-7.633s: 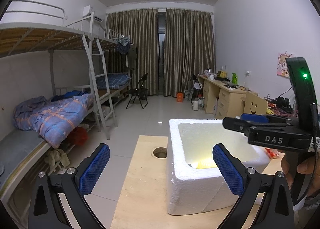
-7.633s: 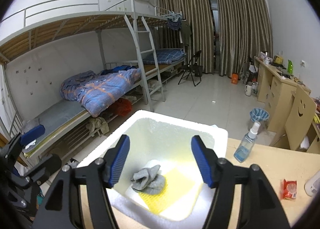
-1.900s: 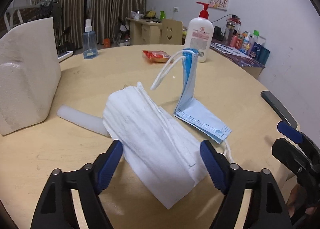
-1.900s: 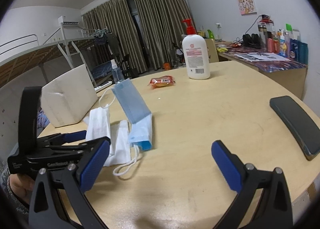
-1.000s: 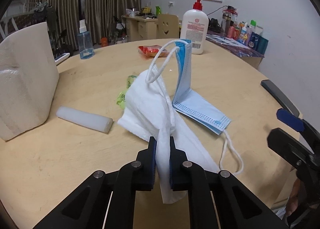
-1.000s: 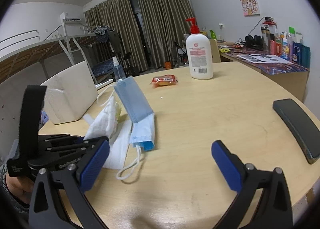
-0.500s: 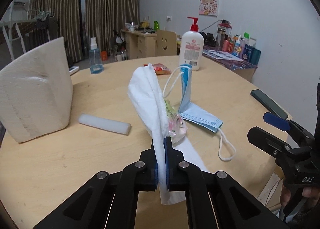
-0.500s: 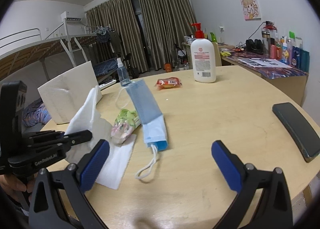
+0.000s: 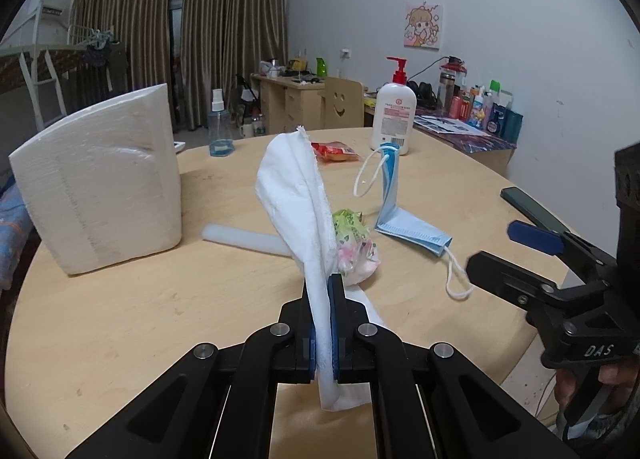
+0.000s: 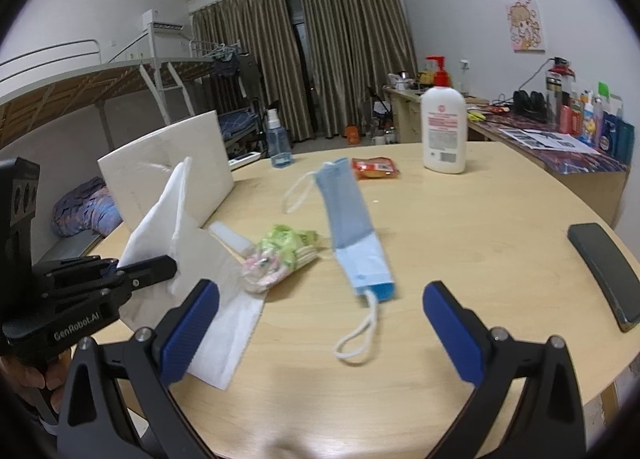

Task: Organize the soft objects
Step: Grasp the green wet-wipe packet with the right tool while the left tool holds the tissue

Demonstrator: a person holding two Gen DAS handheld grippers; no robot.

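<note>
Left wrist view shows the left gripper [image 9: 324,323] clenched on a thin white tissue sheet [image 9: 298,195], which stands up limp and creased from the blue pads while its lower corner hangs near the round pale-wood table [image 9: 120,311]. Judging by this, the pick-up step is in hand; next the sheet probably needs carrying left to the white rough-grained foam box [image 9: 104,179] and dropping in. Behind the sheet lie a crumpled green-and-pink cloth bundle [image 10: 280,255], a pleated blue face mask [image 10: 352,235] with white ear loops, half propped upright, and a smooth white foam stick [image 9: 244,239]. Right gripper [image 10: 320,323] hovers released over the near table, nothing between its pads. A glossy dark phone [image 10: 604,271] lies far right.
</note>
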